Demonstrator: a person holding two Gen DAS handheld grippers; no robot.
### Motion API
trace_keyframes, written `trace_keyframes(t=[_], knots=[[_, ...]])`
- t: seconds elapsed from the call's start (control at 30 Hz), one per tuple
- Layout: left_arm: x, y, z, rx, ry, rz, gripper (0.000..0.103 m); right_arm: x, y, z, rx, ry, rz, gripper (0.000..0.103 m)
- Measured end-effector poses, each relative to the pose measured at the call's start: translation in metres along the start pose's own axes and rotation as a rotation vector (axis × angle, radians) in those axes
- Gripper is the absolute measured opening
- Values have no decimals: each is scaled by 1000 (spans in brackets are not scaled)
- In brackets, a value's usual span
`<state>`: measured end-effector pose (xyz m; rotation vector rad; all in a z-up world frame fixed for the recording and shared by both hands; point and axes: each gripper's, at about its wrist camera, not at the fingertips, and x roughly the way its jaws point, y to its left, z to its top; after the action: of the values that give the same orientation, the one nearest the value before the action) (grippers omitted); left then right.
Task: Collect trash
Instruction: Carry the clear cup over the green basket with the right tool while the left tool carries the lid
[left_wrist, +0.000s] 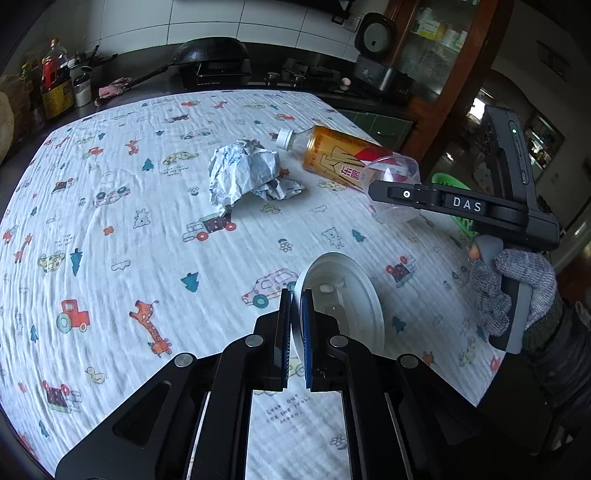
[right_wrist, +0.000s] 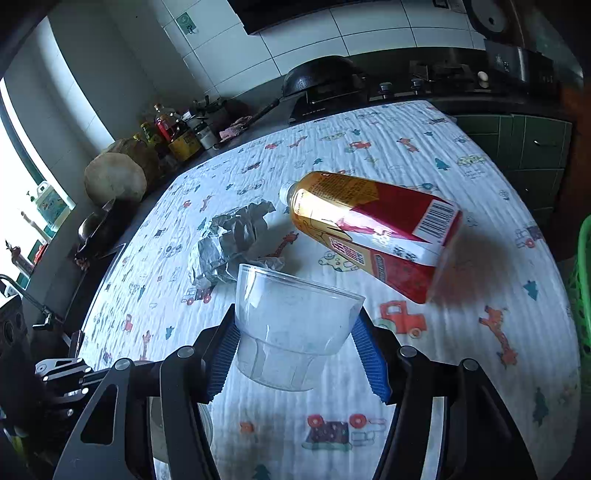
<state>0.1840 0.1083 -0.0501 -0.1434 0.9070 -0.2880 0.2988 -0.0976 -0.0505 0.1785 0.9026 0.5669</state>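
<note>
Left gripper: we clamp the white lid.
Right gripper: we grip the clear cup.
Bottle: ahead-right of the right gripper, neck pointing away; right hand nearer.

The right gripper is holding a clear plastic cup between its blue pads, above the patterned cloth. Beyond the cup, a crumpled paper is lying on the cloth. Right of the cup, an orange and red bottle is lying on its side, cap pointing toward the paper. A green basket is showing at the far right.
</note>
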Motion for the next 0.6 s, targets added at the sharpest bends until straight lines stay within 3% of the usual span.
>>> trace_keyframes(t=[0.2, 0.6], knots=[[2, -33, 12, 50, -9, -39, 4, -51, -42, -11, 8, -63, -81, 58], [39, -120, 59, 152, 15, -147, 4, -151, -210, -29, 141, -130, -394, 58]])
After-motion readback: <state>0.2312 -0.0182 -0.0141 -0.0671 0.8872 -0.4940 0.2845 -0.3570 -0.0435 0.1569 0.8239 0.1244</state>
